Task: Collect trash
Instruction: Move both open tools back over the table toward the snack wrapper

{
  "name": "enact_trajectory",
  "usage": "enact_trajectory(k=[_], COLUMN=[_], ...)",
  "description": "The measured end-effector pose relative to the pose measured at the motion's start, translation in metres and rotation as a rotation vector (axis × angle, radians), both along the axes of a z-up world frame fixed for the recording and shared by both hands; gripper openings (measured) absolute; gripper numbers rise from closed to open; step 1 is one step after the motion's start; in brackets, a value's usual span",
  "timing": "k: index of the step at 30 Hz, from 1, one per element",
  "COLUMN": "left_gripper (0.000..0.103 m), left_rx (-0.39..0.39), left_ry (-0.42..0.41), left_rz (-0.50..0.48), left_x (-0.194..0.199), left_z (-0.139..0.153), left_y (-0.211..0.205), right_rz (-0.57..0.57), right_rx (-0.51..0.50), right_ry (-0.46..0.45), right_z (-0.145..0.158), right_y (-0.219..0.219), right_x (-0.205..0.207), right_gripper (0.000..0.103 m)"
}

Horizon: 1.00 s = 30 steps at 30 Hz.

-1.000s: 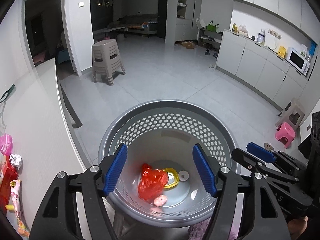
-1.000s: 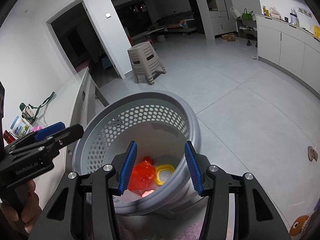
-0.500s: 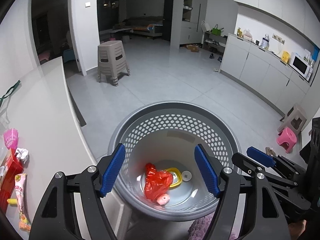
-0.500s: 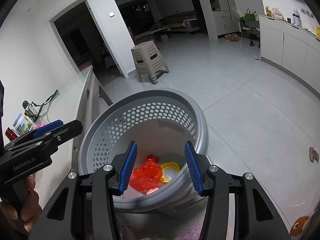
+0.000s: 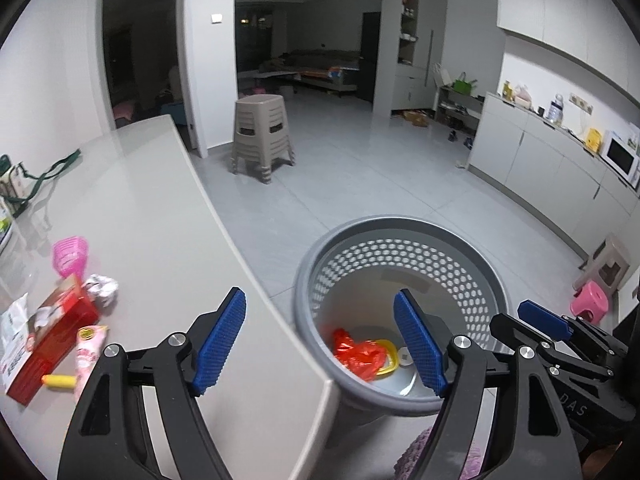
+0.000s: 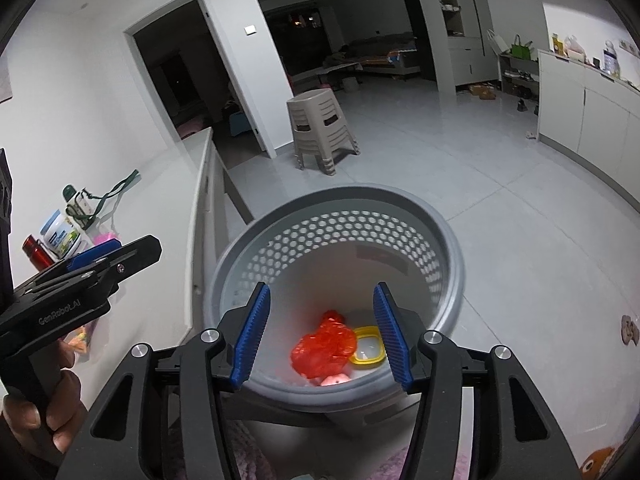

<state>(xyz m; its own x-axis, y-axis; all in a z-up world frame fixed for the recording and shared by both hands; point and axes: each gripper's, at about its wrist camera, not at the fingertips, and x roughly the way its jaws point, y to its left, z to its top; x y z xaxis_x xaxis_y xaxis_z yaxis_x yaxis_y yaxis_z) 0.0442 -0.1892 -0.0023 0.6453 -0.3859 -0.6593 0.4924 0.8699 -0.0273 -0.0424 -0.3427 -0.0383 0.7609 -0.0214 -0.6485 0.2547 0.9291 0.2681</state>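
A grey perforated basket (image 5: 472,248) (image 6: 452,248) stands on the floor beside the table. Inside lie a red plastic bag (image 5: 358,354) (image 6: 326,346), a yellow-rimmed lid (image 5: 389,354) (image 6: 366,350) and a small pink item (image 6: 335,380). My left gripper (image 5: 320,346) is open and empty, over the table's corner and the basket's left rim. My right gripper (image 6: 322,338) is open and empty above the basket. On the table at left lie a red box (image 5: 48,336), a crumpled paper ball (image 5: 102,286), a pink wrapper (image 5: 88,350), a yellow piece (image 5: 60,381) and a pink cup (image 5: 71,256).
The grey table (image 5: 140,208) runs along the left wall. Bottles and a can (image 6: 60,236) stand at its far left. Stacked beige stools (image 5: 262,136) stand on the tiled floor, white cabinets (image 5: 552,164) line the right wall, and a pink stool (image 5: 590,304) stands at right.
The left gripper has swung left, from centred over the basket to over the table corner, bringing the table trash into view. The right gripper stays over the basket.
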Motion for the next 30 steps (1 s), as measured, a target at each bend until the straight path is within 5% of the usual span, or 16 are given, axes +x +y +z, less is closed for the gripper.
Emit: enact_trajectory(k=[30], left_gripper=[0.081], left_rx=[-0.001], left_ry=[-0.021], left_rz=[0.343], left_x=[-0.007], left_z=[0.001], left_y=[0.194], right_rz=[0.314], right_rx=[-0.033], right_ry=[-0.009], right_z=[0.006], right_y=[0.171], right_x=[0.051], right_gripper=[0.06])
